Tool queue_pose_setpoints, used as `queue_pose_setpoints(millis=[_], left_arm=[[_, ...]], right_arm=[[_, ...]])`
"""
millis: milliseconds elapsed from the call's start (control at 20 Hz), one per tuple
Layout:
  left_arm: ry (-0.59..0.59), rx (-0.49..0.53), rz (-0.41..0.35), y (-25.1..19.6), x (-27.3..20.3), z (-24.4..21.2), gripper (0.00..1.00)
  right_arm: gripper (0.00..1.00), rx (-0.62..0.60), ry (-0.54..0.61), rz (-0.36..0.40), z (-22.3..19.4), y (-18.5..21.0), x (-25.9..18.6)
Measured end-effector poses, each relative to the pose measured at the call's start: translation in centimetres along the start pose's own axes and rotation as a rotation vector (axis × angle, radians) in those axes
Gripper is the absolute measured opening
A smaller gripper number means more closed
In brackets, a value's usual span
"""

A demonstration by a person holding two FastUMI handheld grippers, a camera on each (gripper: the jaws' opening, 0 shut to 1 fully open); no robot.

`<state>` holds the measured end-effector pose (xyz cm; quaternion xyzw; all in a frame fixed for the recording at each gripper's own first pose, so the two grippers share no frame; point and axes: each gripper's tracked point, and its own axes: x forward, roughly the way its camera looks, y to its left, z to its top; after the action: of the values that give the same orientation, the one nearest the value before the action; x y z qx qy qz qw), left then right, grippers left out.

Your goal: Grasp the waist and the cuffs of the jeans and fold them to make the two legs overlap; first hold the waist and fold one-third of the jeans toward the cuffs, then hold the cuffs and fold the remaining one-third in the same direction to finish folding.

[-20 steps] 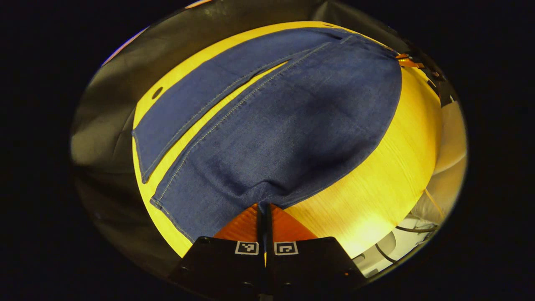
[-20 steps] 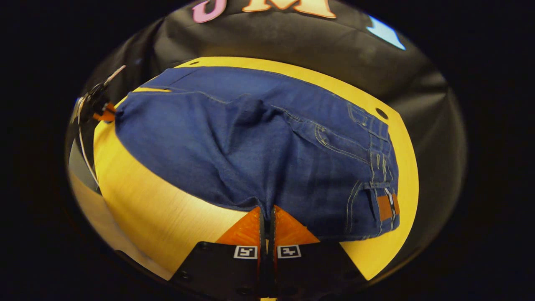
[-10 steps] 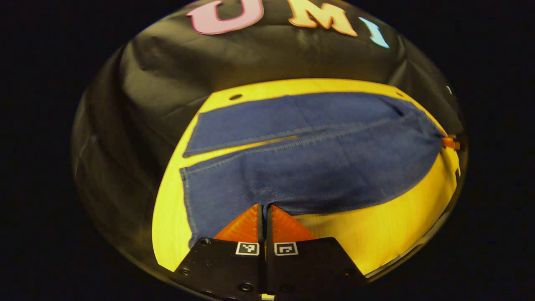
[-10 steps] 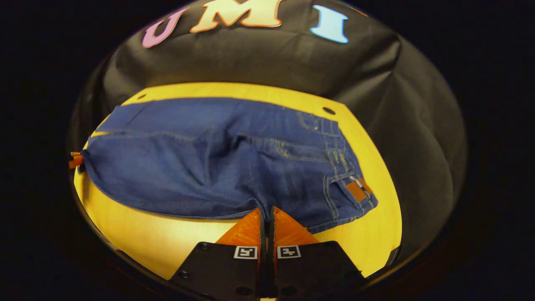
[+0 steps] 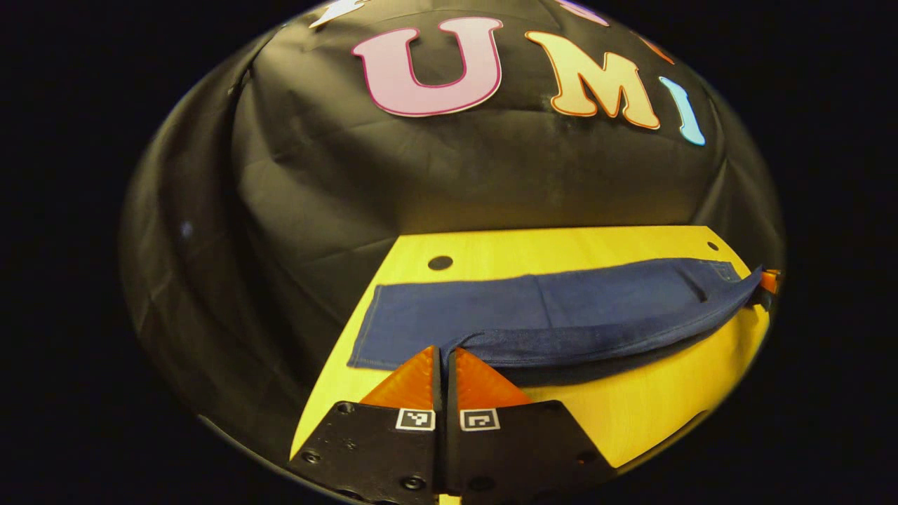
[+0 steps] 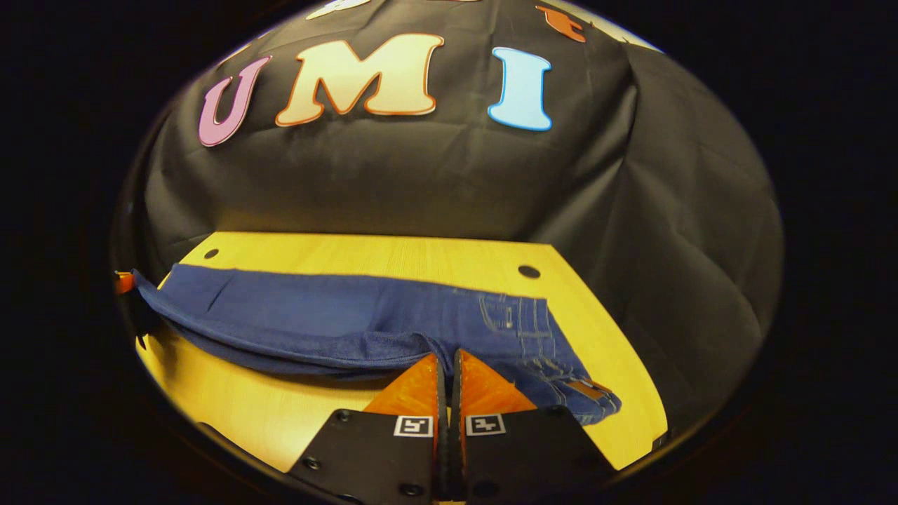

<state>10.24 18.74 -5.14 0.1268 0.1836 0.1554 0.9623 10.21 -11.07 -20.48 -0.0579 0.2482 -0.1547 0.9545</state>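
Observation:
Dark blue jeans [image 5: 561,308] lie across the yellow wooden table [image 5: 631,407]. My left gripper [image 5: 443,351] is shut on the near leg's edge close to the cuffs and holds it lifted above the far leg. In the right gripper view the jeans [image 6: 337,322] stretch leftward, with the waistband and its brown patch [image 6: 596,388] at the right. My right gripper [image 6: 447,355] is shut on the near edge of the jeans by the waist. The near leg hangs between both grippers. The other gripper's tip [image 5: 768,280] shows small at the far right of the left gripper view.
The table [image 6: 393,256] has small round holes [image 5: 440,263] near its back corners [image 6: 528,271]. Black cloth wall rises right behind the table's far edge. Bare tabletop lies in front of the jeans, toward me.
Both grippers have risen and tilted up, carrying the near leg's edge off the table toward the far leg. The wall now takes up much more of both views.

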Motion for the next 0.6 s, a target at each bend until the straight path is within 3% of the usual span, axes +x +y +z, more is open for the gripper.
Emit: queue_pose_setpoints(millis=[300, 450, 600], left_arm=[[-0.008, 0.106, 0.057, -0.7, 8.4, 3.0, 0.0], [0.017, 0.08, 0.075, -1.4, 13.3, 2.1, 0.0], [0.053, 0.117, 0.098, -2.1, 17.2, 0.4, 0.0]], right_arm=[[0.02, 0.077, -0.048, 0.012, 2.6, 1.6, 8.1], [0.02, 0.093, -0.037, 0.048, 2.7, 3.1, 13.2], [0.02, 0.073, 0.013, 0.077, 0.8, 4.4, 17.7]])
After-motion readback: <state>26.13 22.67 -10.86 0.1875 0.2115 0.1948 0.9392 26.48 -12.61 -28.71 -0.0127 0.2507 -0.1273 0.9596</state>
